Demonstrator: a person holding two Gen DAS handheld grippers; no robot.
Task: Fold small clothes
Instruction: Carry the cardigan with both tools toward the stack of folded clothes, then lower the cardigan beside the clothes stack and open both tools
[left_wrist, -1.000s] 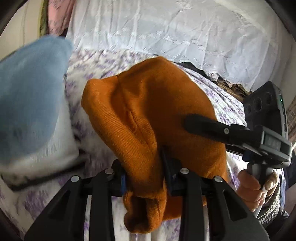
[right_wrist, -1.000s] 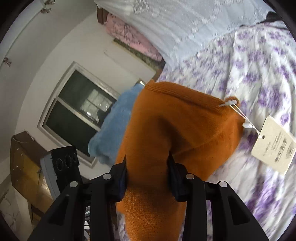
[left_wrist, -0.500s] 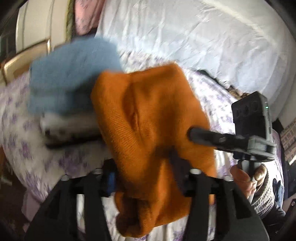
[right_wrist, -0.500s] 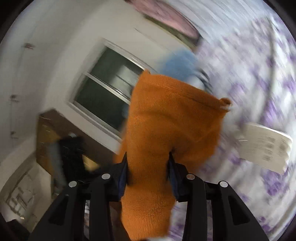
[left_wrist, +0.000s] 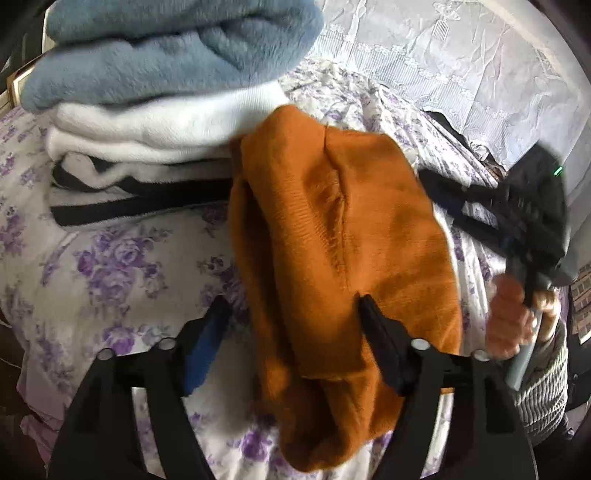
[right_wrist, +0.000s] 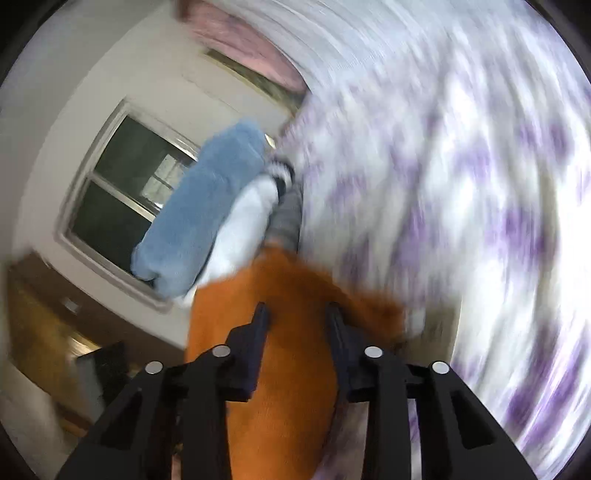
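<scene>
Your left gripper (left_wrist: 291, 314) stands spread wide, the orange beanie (left_wrist: 340, 236) lying loose between its fingers on the floral bedspread (left_wrist: 110, 266). Your right gripper (right_wrist: 297, 317) is clamped on the beanie's other end. Ease it flat beside the folded stack (left_wrist: 147, 92), then release.

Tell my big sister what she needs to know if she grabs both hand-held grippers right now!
Left hand-held gripper: open, fingers on either side of the orange hat, not pinching it.
Right hand-held gripper: shut on the hat.
Hat: doubled over, low over the flowered sheet, beside the stack of folded clothes with the blue fleece on top.
Done: the hat looks folded.
Left: release the right side, then probably neaten the hat or add it to the stack.
</scene>
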